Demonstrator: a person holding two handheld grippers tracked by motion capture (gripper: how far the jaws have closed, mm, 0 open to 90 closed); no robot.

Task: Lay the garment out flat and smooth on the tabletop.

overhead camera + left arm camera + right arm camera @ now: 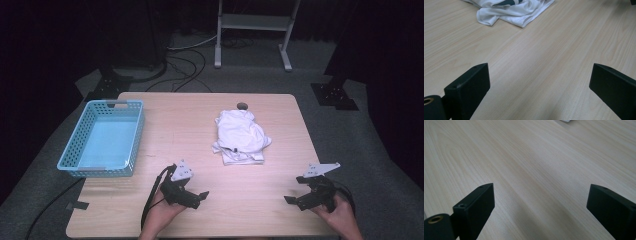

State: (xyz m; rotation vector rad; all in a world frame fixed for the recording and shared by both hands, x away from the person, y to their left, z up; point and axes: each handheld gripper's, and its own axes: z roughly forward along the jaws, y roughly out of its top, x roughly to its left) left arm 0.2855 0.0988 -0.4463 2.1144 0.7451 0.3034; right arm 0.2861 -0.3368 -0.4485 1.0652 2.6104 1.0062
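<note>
You have two grippers in hand, the left gripper and the right gripper, each with two black jaws standing wide apart over bare wood. Ahead of the jaws lies one crumpled white garment. One blue basket sits off beside the left jaws, on one wooden table.

Cloth mid-table, basket left, claws apart near front
</note>
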